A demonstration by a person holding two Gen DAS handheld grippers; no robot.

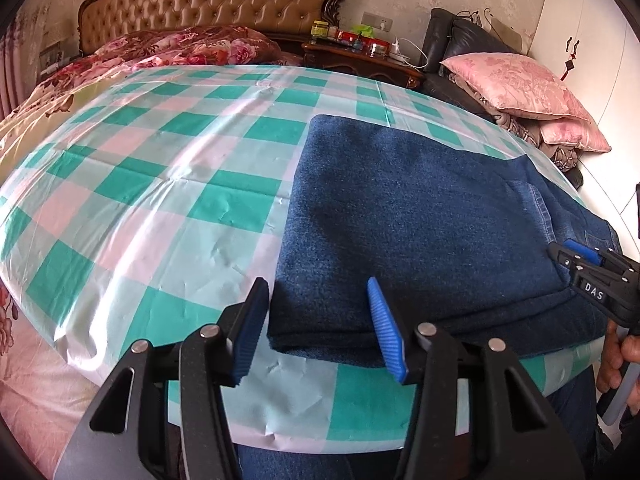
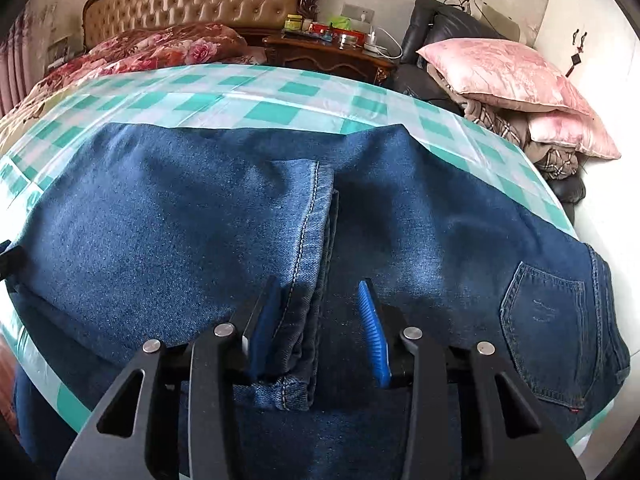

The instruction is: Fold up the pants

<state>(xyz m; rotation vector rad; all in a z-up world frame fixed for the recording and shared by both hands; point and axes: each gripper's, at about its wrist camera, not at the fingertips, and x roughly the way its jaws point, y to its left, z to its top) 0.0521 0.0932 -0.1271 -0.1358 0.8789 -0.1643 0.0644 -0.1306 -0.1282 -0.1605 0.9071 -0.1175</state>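
Observation:
Blue denim pants (image 1: 420, 232) lie folded on a green-and-white checked table cover (image 1: 160, 184). In the right wrist view the pants (image 2: 160, 220) fill the middle, with the leg hem (image 2: 312, 240) folded over the seat part and a back pocket (image 2: 548, 320) at the right. My left gripper (image 1: 320, 328) is open, its fingers astride the pants' near left corner at the folded edge. My right gripper (image 2: 316, 328) is open, its fingers astride the near end of the hem. The right gripper also shows in the left wrist view (image 1: 580, 264), at the pants' right side.
A bed with a tufted headboard (image 1: 208, 0) and floral bedding (image 1: 180, 48) lies behind the table. A dark wooden nightstand (image 1: 360, 60) with jars stands at the back. Pink pillows (image 1: 516, 84) are piled on a black chair at the right. The table's near edge (image 1: 320, 440) is just below the grippers.

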